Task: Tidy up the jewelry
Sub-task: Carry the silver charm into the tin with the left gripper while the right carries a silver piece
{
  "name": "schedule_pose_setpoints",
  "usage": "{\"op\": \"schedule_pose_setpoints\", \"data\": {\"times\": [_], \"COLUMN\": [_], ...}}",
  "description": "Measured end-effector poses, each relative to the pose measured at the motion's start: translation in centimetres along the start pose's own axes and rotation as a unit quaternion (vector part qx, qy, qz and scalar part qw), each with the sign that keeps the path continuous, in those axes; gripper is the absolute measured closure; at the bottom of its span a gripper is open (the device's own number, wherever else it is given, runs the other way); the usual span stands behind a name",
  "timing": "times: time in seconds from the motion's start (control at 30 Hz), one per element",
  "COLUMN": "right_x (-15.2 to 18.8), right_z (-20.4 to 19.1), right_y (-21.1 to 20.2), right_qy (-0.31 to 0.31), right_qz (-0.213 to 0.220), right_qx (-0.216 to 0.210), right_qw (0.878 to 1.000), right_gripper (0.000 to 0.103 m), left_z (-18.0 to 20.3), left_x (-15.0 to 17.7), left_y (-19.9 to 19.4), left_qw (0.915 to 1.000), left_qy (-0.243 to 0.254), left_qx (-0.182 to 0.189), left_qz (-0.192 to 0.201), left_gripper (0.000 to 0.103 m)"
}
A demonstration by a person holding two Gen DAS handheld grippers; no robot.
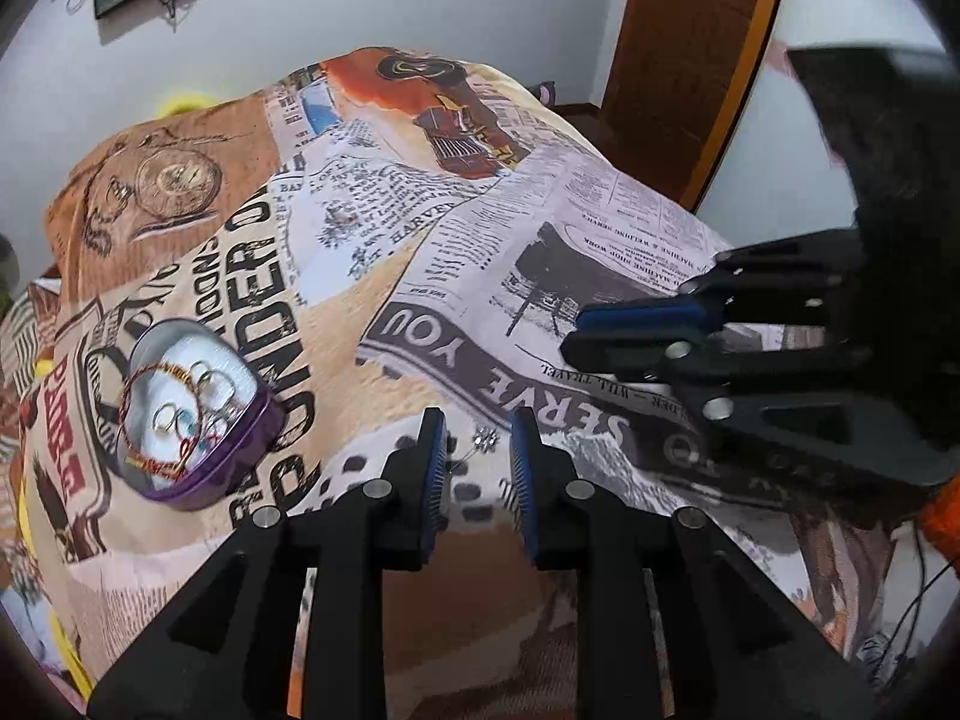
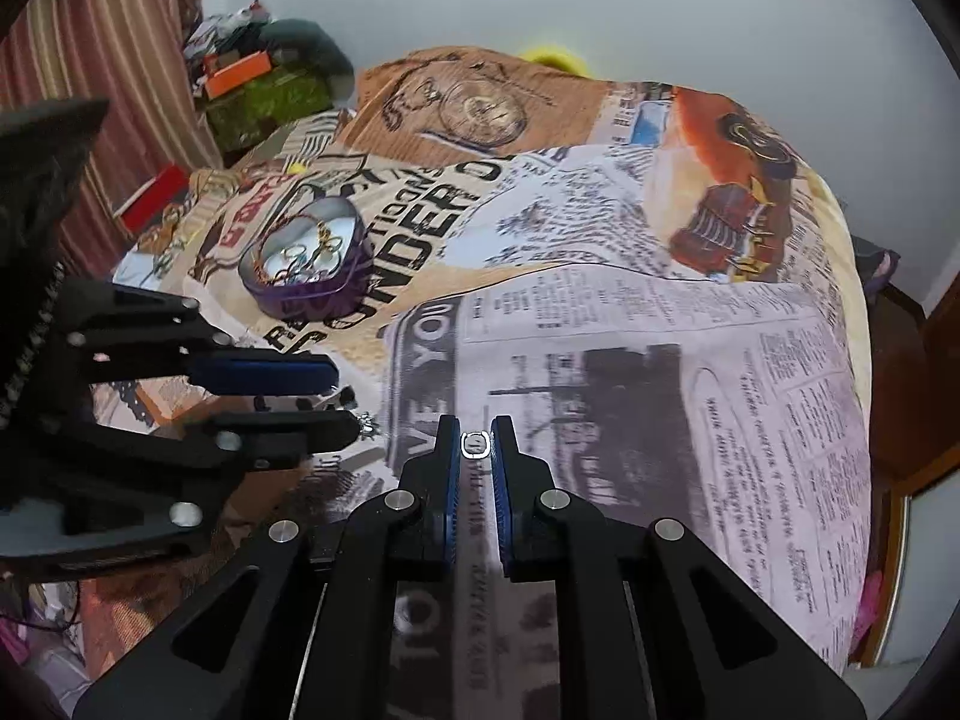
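— On the bed, nearest the right wrist camera: what is the right gripper (image 2: 476,443) holding?

— A small silver ring (image 2: 476,444), pinched between its blue fingertips over the newspaper-print bedspread (image 2: 660,360).

— And the left gripper (image 1: 476,440)?

— Its fingers stand a little apart, with nothing pressed between them. A small sparkly star-shaped piece (image 1: 485,438) on a thin pin or chain (too fine to tell which) lies on the cloth in the gap at their tips.

— The two grippers are close?

— Side by side: in the left view the right one comes in from the right edge, and in the right view the left one comes in from the left edge.

— Farther back?

— A purple heart-shaped tin (image 1: 198,414), open, sits on the bedspread to the left, well apart from both. Inside lie rings and a red-and-gold beaded bracelet (image 1: 135,396).

— Beyond that?

— A pale wall (image 1: 360,0) and a wooden door (image 1: 678,60).
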State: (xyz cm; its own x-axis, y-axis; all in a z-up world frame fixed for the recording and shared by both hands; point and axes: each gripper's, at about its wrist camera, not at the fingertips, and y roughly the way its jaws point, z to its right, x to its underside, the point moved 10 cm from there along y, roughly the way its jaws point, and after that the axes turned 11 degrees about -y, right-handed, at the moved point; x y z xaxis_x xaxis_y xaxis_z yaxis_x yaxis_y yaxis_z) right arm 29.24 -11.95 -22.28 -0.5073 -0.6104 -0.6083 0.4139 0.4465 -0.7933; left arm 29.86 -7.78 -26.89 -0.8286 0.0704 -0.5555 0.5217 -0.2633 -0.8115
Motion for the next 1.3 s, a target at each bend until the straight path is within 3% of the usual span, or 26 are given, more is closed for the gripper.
{"op": "schedule_pose_setpoints", "data": {"times": [0.17, 0.23, 0.43, 0.8, 1.3], "right_x": [0.2, 0.2, -0.4, -4.3, -10.4], "right_z": [0.4, 0.3, 0.2, -1.4, -6.2], "right_y": [-0.3, -0.3, -1.2, -3.8, -5.6], "right_qy": [0.008, 0.007, 0.010, -0.009, -0.038], "right_qz": [0.003, 0.004, 0.016, 0.058, 0.114], "right_qx": [0.000, 0.000, 0.000, 0.011, -0.005], "right_qw": [1.000, 1.000, 1.000, 0.998, 0.993], "right_gripper": [0.094, 0.094, 0.094, 0.094, 0.094], "left_z": [0.3, 0.4, -0.2, -1.9, -7.3], "left_x": [0.2, 0.2, -0.2, -2.0, -4.3], "left_y": [1.4, 1.5, 0.4, -5.2, -12.7], "left_qw": [0.9999, 0.9998, 0.9998, 0.9973, 0.9859], "left_qy": [0.008, 0.009, 0.002, -0.020, -0.061], "left_qx": [-0.007, -0.007, -0.019, -0.029, -0.053], "left_qz": [-0.013, -0.013, 0.006, 0.065, 0.146], "left_gripper": [0.085, 0.095, 0.095, 0.095, 0.095]}}
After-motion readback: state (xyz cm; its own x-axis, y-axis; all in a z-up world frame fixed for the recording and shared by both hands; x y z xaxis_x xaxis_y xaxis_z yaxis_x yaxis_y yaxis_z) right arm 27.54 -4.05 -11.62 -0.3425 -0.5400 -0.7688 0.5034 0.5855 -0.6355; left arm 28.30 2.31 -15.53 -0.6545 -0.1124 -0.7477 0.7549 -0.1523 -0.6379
